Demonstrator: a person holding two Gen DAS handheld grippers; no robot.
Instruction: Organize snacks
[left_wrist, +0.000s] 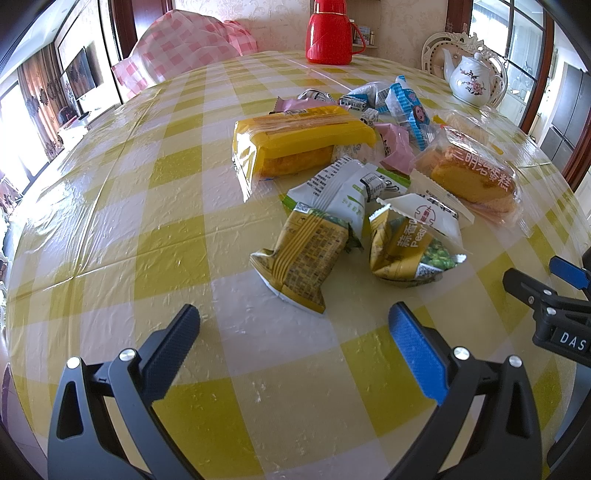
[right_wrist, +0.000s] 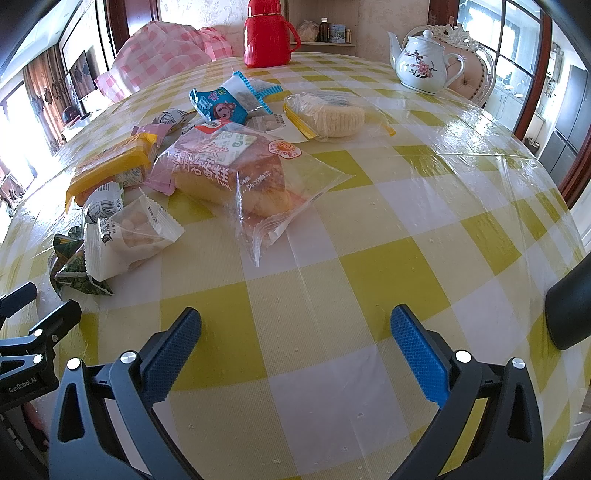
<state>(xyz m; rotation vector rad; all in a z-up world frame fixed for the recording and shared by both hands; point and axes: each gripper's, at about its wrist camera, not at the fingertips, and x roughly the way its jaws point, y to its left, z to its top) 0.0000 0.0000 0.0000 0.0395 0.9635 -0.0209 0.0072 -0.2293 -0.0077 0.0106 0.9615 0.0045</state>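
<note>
2 pea packets, 1 teapot

The left gripper hovers with its jaws spread wide and nothing between its fingers. The right gripper hovers likewise, wide apart, empty, beside the left.

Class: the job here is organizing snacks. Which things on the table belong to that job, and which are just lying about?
Job: yellow cake pack, sandwich cake bag, pea packets, blue snack packet, rice cracker bag.

Lying about: red flask, teapot.
</note>
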